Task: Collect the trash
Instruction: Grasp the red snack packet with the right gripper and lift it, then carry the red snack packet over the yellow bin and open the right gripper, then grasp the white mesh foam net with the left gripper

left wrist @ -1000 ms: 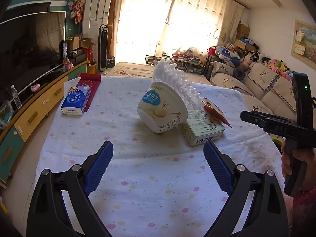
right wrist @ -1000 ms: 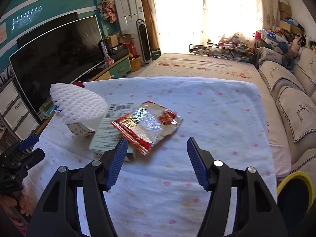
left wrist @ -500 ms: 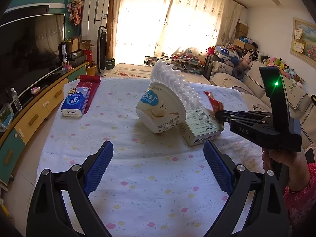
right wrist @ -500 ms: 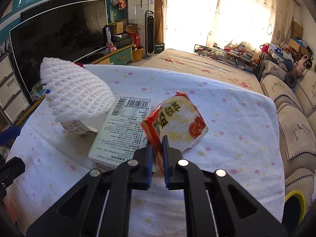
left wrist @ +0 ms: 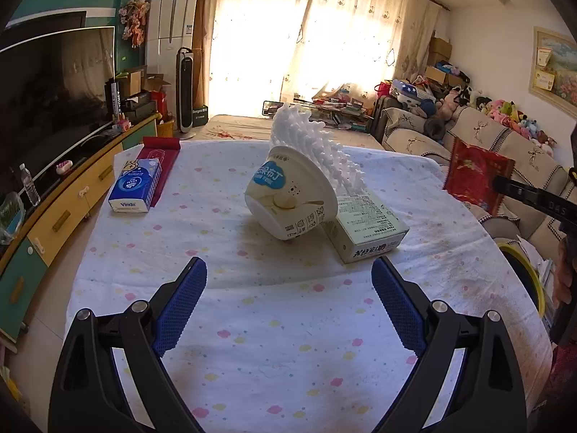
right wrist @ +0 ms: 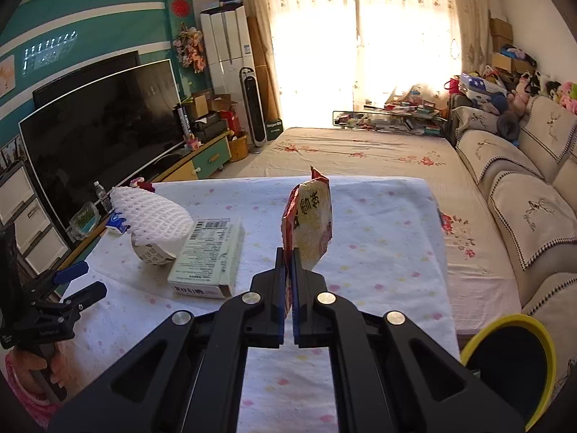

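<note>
Wrapper lifted off table, base hidden btwn tongs.

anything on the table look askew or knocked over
Yes: the pudding cup is tipped on its side, leaning against the flat carton, with white foam netting spilling from its mouth. Nothing looks spilled on the tablecloth.

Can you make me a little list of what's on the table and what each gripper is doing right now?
right gripper: shut on the snack wrapper, held up off the table
left gripper: open, holding nothing
cup: tipped on its side, leaning on the box
foam net: sticking out of the cup
tissue pack: near the table's left edge
bin: yellow rim, beside the table
trash left: cup, foam net, box
</note>
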Available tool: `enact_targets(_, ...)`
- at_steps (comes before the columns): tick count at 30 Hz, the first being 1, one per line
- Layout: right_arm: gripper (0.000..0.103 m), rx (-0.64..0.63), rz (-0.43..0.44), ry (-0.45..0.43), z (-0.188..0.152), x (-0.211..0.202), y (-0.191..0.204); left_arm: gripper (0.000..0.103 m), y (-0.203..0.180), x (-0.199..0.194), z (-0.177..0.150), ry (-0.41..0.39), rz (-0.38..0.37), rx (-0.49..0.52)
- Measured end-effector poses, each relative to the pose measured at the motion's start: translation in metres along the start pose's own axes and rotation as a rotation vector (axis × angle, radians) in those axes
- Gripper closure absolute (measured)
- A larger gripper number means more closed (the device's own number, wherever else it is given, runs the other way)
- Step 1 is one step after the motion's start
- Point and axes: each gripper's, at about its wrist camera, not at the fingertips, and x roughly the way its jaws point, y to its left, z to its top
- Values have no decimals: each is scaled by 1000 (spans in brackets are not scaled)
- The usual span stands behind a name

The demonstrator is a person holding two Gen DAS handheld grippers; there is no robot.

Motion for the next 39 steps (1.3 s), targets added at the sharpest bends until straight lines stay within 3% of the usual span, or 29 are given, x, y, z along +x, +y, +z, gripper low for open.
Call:
enact_targets(5, 100, 86, -122, -6, -30, -36, -62, 12, -2, 1, -1, 2, 4, 9)
enact_targets(11, 100, 222, -289, 51, -77, -59, -144, 12, -3, 3, -1, 7, 9, 14)
enact_targets(18, 100, 299, -401, 125, -122, -59, -193, 12, -4, 8, -4, 17, 17, 21)
enact_targets(29, 86, 333, -421, 100, -123, -59, -195, 12, -4, 13, -5, 28, 21, 25)
enact_targets(39, 80, 286, -298, -18, -87, -51, -155, 12, -14, 12, 6, 48, 31, 20)
